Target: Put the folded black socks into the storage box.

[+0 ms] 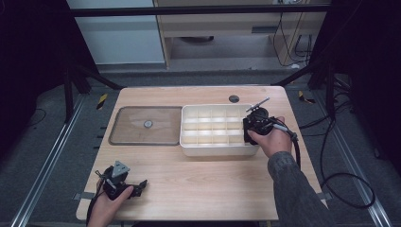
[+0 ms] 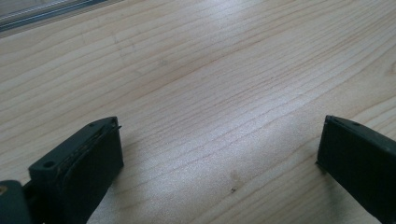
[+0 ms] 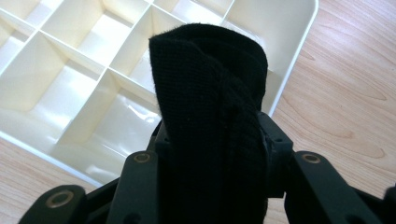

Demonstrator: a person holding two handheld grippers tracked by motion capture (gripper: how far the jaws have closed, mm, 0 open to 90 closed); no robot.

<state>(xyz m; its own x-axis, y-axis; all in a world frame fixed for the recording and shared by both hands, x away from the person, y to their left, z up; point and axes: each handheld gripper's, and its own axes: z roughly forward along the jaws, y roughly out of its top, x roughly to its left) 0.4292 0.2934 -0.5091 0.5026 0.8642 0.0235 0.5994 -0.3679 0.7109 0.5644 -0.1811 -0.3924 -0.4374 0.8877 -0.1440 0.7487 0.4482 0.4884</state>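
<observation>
right gripper (image 3: 212, 154) clamps a folded black knit cloth (image 3: 210, 107) over the cream plastic divided tray (image 1: 189, 142); left gripper (image 2: 219, 154) jaws spread wide, empty.

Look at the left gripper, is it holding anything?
No, the left gripper has its jaws spread wide apart with nothing but bare wooden table between them.

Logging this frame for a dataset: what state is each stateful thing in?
Divided box: uncovered, compartments look empty.
Clear lid: off, flat on the table left of the box.
Black cloth: rolled, clamped above the box.
Right gripper: shut on the cloth.
Left gripper: open, holding nothing.
</observation>
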